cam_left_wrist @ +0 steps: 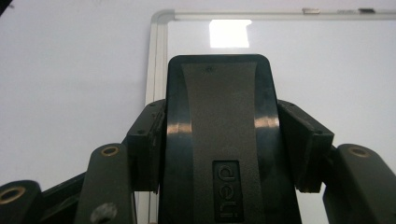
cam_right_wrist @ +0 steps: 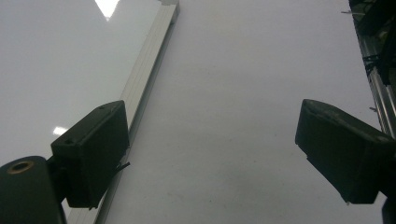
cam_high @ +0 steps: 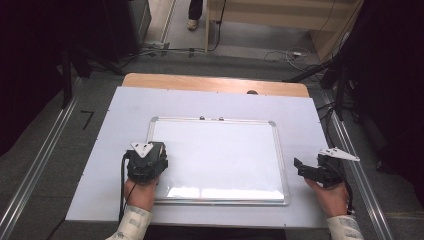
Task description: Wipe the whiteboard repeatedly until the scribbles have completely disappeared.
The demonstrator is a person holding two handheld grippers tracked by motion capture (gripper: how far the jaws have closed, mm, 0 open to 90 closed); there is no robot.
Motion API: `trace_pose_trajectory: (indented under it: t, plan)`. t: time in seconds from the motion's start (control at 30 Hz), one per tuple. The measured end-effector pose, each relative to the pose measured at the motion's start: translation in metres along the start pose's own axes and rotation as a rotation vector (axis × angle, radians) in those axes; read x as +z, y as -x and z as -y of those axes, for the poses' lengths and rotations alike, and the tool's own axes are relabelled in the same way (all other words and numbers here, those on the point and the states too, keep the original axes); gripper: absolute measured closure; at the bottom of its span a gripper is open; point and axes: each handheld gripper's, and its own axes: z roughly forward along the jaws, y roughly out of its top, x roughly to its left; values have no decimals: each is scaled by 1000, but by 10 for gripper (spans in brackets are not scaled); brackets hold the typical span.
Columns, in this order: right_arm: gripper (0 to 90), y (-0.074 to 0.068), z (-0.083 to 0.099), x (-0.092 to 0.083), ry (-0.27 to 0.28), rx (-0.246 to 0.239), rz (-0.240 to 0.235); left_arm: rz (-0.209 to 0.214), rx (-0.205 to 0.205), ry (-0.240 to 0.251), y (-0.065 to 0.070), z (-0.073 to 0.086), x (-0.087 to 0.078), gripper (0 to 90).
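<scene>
A blank whiteboard with a silver frame lies flat in the middle of the table. My left gripper hovers over the board's left edge, near its front corner. In the left gripper view, the left gripper is shut on a black board eraser, whose embossed back faces the camera, with a pad pressing each long side. My right gripper rests off the board's right side, over the white table cover. In the right gripper view, the right gripper stands open with nothing between its jaws, and the board's frame runs past the left jaw.
A white sheet covers the table, with a wooden strip bare at the far edge. Two small dark clips sit on the board's top frame. Metal rails run along the floor on both sides. Cables lie beyond the table.
</scene>
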Motion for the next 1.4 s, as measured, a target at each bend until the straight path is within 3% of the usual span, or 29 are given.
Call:
trace_pose_trajectory:
  t: [0.17, 0.3, 0.67, 0.87, 1.4]
  plan:
    - [84, 0, 0, -1, 2, -1, -3, -32, 24, -4, 6, 11, -2, 406]
    - [84, 0, 0, 0, 2, -5, -1, -49, 17, -16, 6, 18, -4, 406]
    - [84, -2, 0, 1, 1, -7, -5, -35, 0, -55, 5, 26, 2, 405]
    - [84, -2, 0, 1, 2, -8, -6, -32, 9, -46, 5, 27, 2, 400]
    - [84, -1, -1, 0, 4, -8, -4, 76, -1, 22, 3, 15, -20, 255]
